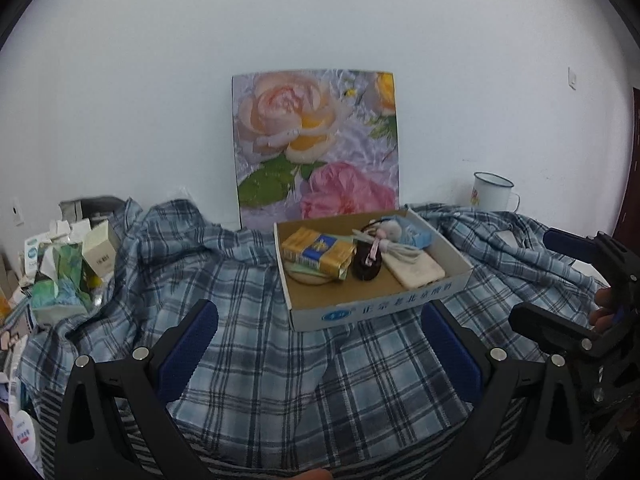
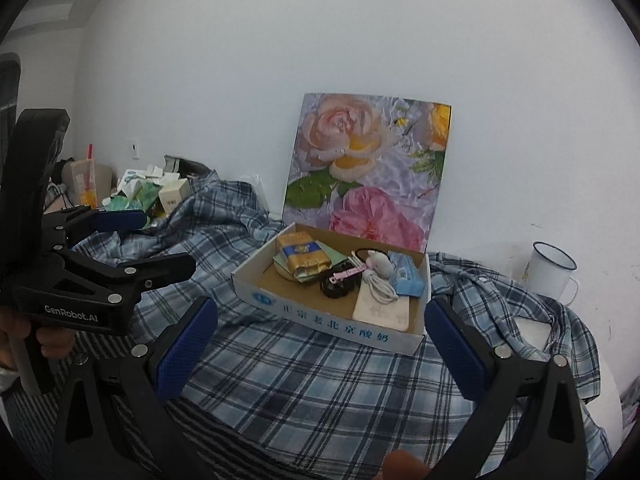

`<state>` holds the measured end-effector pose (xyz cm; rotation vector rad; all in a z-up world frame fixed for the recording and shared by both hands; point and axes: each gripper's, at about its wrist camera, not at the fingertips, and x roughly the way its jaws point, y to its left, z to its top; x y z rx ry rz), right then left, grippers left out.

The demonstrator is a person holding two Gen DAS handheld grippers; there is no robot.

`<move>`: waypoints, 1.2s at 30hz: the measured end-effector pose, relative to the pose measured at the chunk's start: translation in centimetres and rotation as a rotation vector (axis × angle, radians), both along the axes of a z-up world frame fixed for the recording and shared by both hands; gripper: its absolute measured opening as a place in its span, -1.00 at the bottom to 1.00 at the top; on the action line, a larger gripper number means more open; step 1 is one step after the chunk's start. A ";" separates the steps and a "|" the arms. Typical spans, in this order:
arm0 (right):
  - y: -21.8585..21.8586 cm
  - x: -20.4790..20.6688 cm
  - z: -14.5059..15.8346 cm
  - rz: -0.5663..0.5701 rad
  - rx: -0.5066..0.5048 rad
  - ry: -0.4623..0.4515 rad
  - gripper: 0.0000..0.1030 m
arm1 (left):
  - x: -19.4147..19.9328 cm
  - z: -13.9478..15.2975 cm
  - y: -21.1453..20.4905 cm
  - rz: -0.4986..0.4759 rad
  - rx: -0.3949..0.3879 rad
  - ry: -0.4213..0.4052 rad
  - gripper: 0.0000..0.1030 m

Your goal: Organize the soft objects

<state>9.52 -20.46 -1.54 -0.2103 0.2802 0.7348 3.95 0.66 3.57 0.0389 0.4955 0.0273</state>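
A blue-and-white plaid shirt [image 1: 256, 320] lies spread and rumpled over the whole surface, and everything else sits on it or at its edges. Behind it a large floral print [image 1: 316, 144] of roses leans upright against the white wall. On the shirt in front of the print stands a shallow cardboard tray [image 1: 376, 310], its white front wall printed in blue Chinese characters, which in the right wrist view read partly as 北京酸奶. Both tools hover over the shirt short of the tray: the left gripper [image 1: 320, 356] has its blue-padded fingers spread wide with nothing between them, and the right gripper [image 2: 320, 356] is likewise splayed and empty. The left tool's body, seen in the right wrist view, bears the words "GenRobot.AI". A white enamel mug [image 2: 550, 270] stands beside the wall at the right. Inside the tray lie a gold-and-blue packet [image 1: 318, 252], a cream pouch [image 1: 418, 270], a dark round object [image 1: 366, 264] and a coiled white cable [image 2: 378, 282].
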 end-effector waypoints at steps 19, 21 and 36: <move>0.9 4.1 -4.3 -0.061 -0.065 0.145 1.00 | 2.6 -4.4 1.1 0.048 0.007 0.128 0.99; 0.8 4.4 -4.3 -0.061 -0.058 0.156 1.00 | 2.7 -4.5 1.1 0.051 0.006 0.134 0.99; 1.3 4.8 -4.7 -0.062 -0.077 0.186 1.00 | 2.9 -4.9 0.5 0.040 0.037 0.152 0.99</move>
